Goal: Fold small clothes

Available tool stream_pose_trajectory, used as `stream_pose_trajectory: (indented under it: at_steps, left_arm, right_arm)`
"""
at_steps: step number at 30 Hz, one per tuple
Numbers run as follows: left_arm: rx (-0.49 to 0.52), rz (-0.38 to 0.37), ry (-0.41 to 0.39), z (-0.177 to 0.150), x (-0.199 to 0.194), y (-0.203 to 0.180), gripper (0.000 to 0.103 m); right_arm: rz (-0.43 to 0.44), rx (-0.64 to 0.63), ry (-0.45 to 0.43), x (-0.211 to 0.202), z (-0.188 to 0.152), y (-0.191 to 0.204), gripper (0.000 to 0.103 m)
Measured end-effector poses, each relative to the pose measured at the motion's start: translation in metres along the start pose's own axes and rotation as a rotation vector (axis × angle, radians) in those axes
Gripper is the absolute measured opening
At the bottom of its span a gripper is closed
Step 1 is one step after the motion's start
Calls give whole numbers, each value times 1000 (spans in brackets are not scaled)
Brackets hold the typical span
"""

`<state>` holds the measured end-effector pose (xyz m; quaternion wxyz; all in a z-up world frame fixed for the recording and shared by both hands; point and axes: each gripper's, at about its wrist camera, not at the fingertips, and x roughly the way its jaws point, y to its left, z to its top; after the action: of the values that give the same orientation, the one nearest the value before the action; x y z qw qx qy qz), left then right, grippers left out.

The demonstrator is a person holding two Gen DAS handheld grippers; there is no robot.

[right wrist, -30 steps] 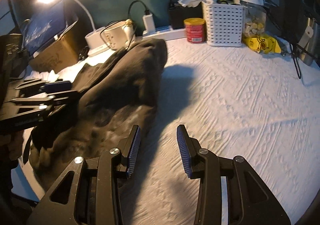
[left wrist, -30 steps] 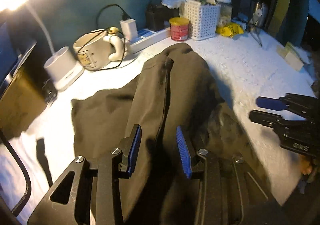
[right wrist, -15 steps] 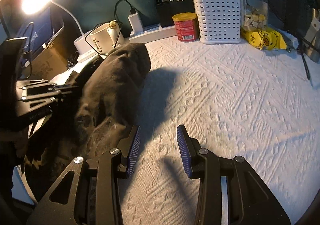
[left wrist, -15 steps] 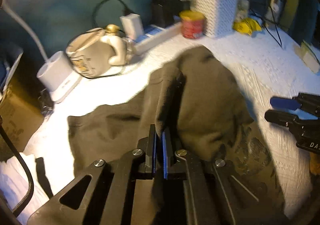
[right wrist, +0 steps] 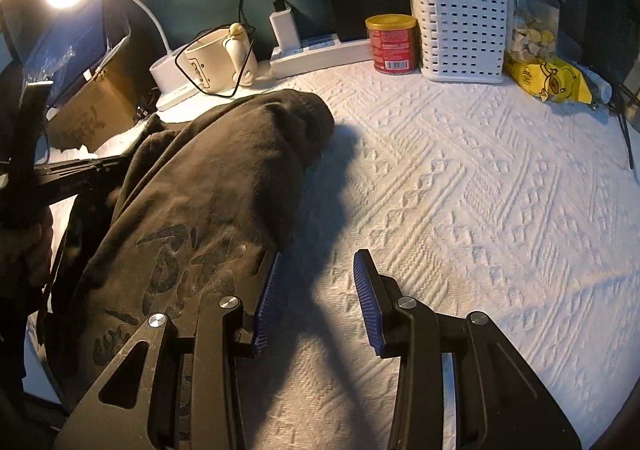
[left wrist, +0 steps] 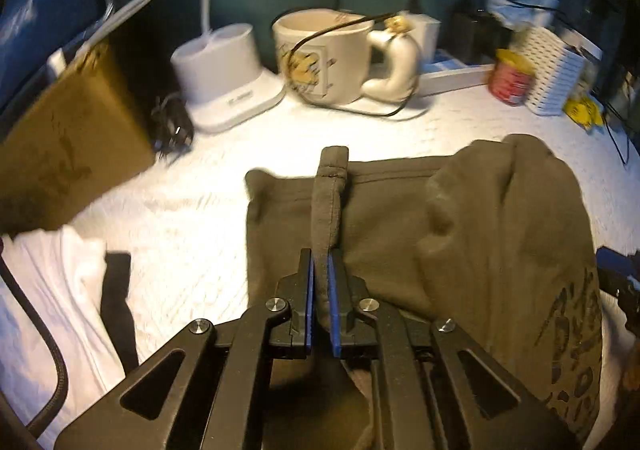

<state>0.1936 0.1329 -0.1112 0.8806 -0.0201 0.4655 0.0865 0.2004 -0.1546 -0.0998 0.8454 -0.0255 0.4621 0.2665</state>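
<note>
A dark olive-brown garment with a dark print lies bunched on the white textured cloth. My left gripper is shut on a hemmed fold of it, and the pinched strip stands up between the blue pads. In the right wrist view the garment lies heaped at the left. My right gripper is open and empty, its left finger right beside the garment's edge, over the bare cloth. The left gripper's body shows at the far left of that view.
Along the back stand a cream mug, a white lamp base, a power strip, a red tin, a white basket and a yellow bag. A cardboard box sits left.
My left gripper closed on a fold of the garment and swung left, pulling it along. The right gripper stayed open and moved closer to the garment's edge.
</note>
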Motion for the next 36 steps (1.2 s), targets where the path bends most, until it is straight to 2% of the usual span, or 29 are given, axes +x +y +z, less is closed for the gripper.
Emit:
stream_pose_trajectory:
  at_steps: [2,8,10,11,12,18,22,29,33,36]
  left_arm:
    - [-12,-10,-7,0,-5,1,9]
    - [-53,54,-85,4,-34,10,11]
    - [-51,33,-116,5,-45,10,27]
    - [-38,7,-129,4,-51,6,40]
    - [-18,-20,-142,3,-55,-1,46]
    - [105,-137,-147,8,-62,-44,46]
    - [169,-171,-121,10,-51,-65,46]
    - [159,-207,-18,10,-20,-68,46]
    - [168,-229,-3,12,-14,-68,46]
    - [183,-219,12,13,-8,-68,46]
  right_arm:
    - [-6,2,0,-1,0,1,40]
    - [-8,3,0,-1,0,2,40]
    - [-9,3,0,-1,-1,2,40]
    - [-8,3,0,-1,-1,2,40]
    - [-8,2,0,-1,-1,2,40]
    - [-9,4,0,-1,-1,2,40]
    - [-13,9,0,-2,-2,0,40]
    - [-25,26,7,3,2,-8,40]
    - [-32,43,-12,2,14,-16,40]
    - [-36,60,-26,4,25,-23,40]
